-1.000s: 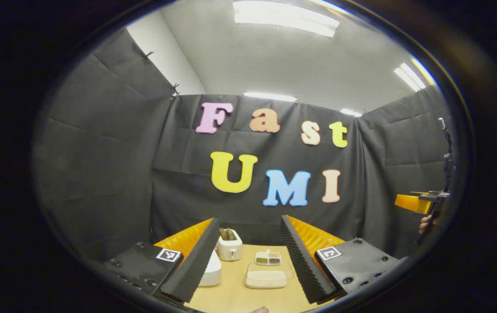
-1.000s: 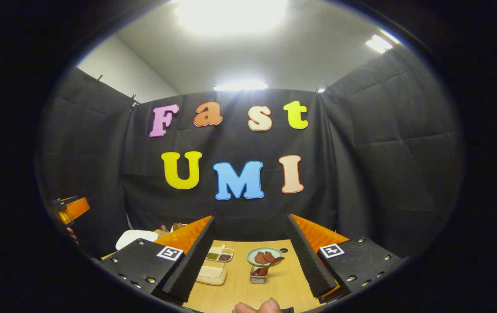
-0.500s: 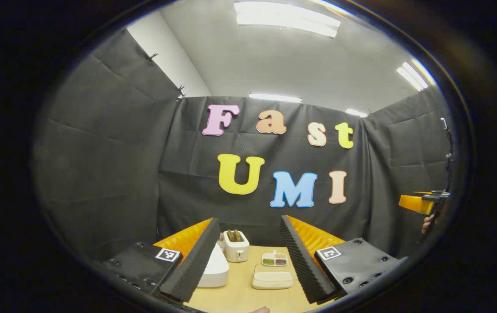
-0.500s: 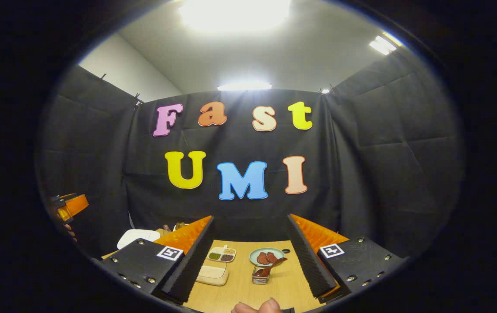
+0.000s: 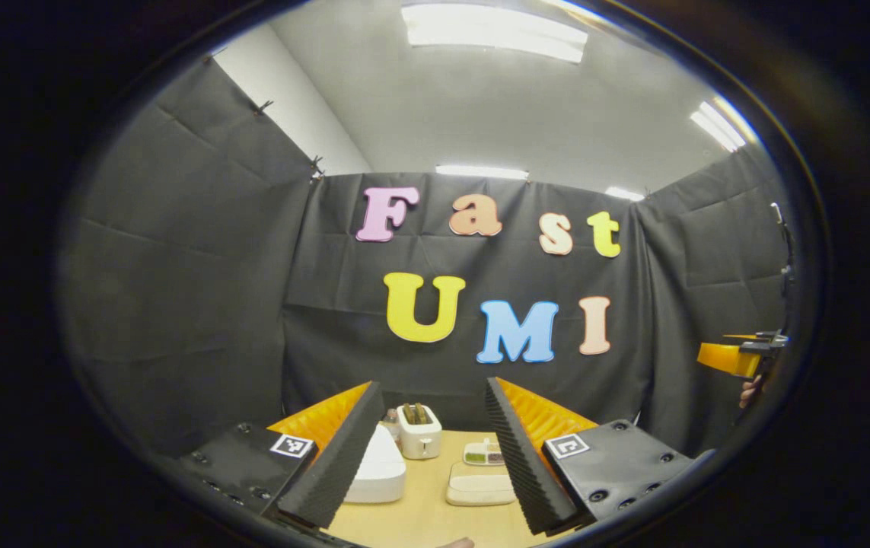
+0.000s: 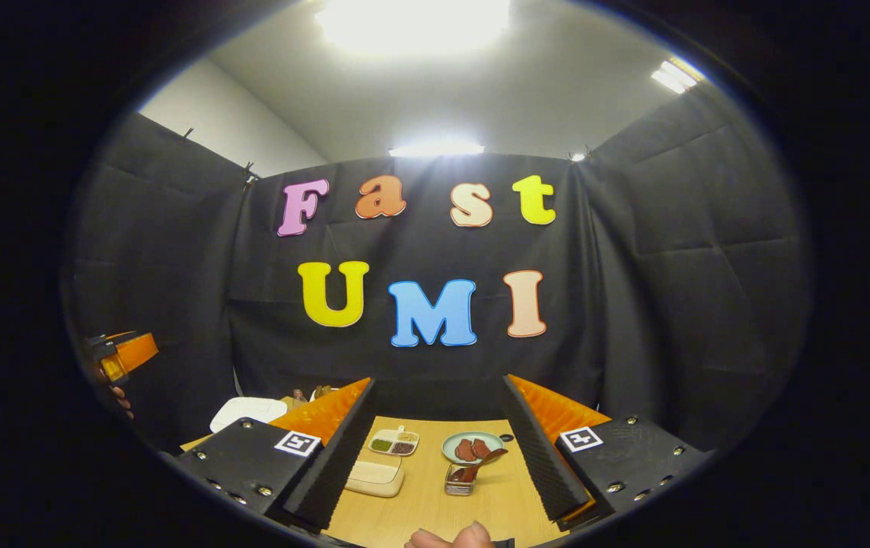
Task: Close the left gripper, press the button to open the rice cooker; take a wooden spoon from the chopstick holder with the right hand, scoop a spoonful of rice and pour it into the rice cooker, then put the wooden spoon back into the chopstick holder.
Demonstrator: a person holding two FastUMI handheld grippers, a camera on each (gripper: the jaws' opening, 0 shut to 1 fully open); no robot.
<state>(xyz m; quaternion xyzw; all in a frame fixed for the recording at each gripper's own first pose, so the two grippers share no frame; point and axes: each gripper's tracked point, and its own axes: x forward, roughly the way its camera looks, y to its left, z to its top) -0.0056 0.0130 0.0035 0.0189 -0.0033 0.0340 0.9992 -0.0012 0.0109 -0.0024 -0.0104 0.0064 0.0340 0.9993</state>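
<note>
Left gripper view: hovering high over the table (image 5: 419, 521) with the left gripper (image 5: 432, 390), spread wide and gripping nothing. Looking down on the white rice cooker (image 5: 380, 472) toward the table's left edge, lid shut. Seeing the chopstick holder (image 5: 419, 432) just behind it, nearer the far edge, with wooden handles poking up. Also taking in a divided dish (image 5: 485, 454) and a cream lidded box (image 5: 480, 485) toward the middle of the table.

Right gripper view: holding the right gripper (image 6: 438, 390) equally wide and empty, well above the table, facing a plate (image 6: 473, 447) and a small glass cup (image 6: 460, 479) with a dark spoon in it.

Judging the very first step as in hand and barely begun: cooker closed, button not yet pressed. Needing next to pinch the left fingers together, then to come down toward the cooker and push its release button with the closed tips. Not managing to make out the button itself from here, so aiming carefully on the way down. Leaving the right gripper open and ready for the wooden spoon afterwards.
</note>
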